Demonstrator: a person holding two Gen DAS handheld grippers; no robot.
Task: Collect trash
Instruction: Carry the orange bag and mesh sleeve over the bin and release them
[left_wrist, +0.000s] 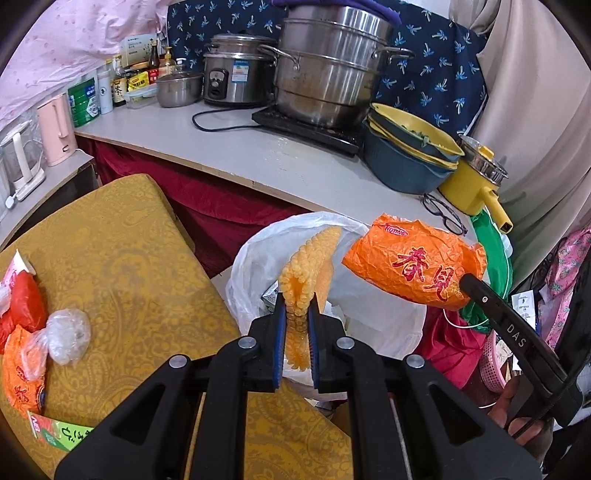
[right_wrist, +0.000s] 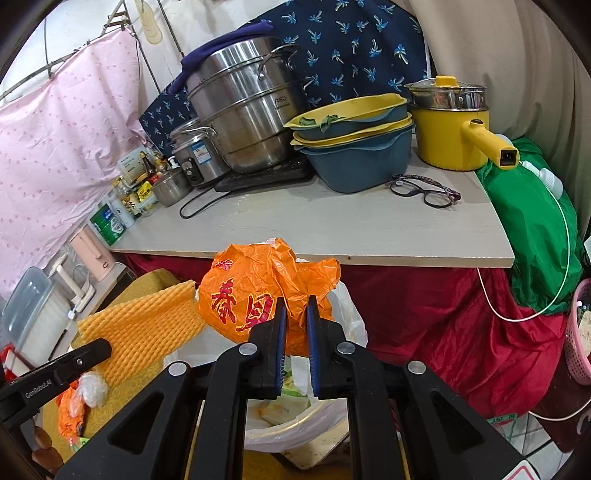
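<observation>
Jaws of the left gripper (left_wrist: 298, 301) were closed on a yellow foam net sleeve (left_wrist: 310, 258), which stood up from between the blue pads. Jaws of the right gripper (right_wrist: 294, 306) were closed on a crumpled orange plastic bag (right_wrist: 258, 291) printed with red characters.

Item 1: foam net sleeve, held above the near rim of the bin.
Item 2: orange bag, held over the bin, just beside the sleeve.
Item 3: waste bin lined with a white plastic bag (left_wrist: 258, 258), on the floor between the yellow cushion (left_wrist: 122, 251) and the red cloth under the bench (left_wrist: 229, 147); scraps lay inside it.
Item 4: loose trash on the cushion: a red packet (left_wrist: 20, 299), a clear knotted bag (left_wrist: 68, 334), a second orange wrapper (left_wrist: 22, 373), a green-and-red packet (left_wrist: 59, 432).
Item 5: bench goods: a steel steamer pot (left_wrist: 328, 74), a rice cooker (left_wrist: 234, 74), stacked blue and yellow basins (left_wrist: 406, 155), a yellow electric pot (left_wrist: 476, 181), spectacles (left_wrist: 443, 214).
</observation>
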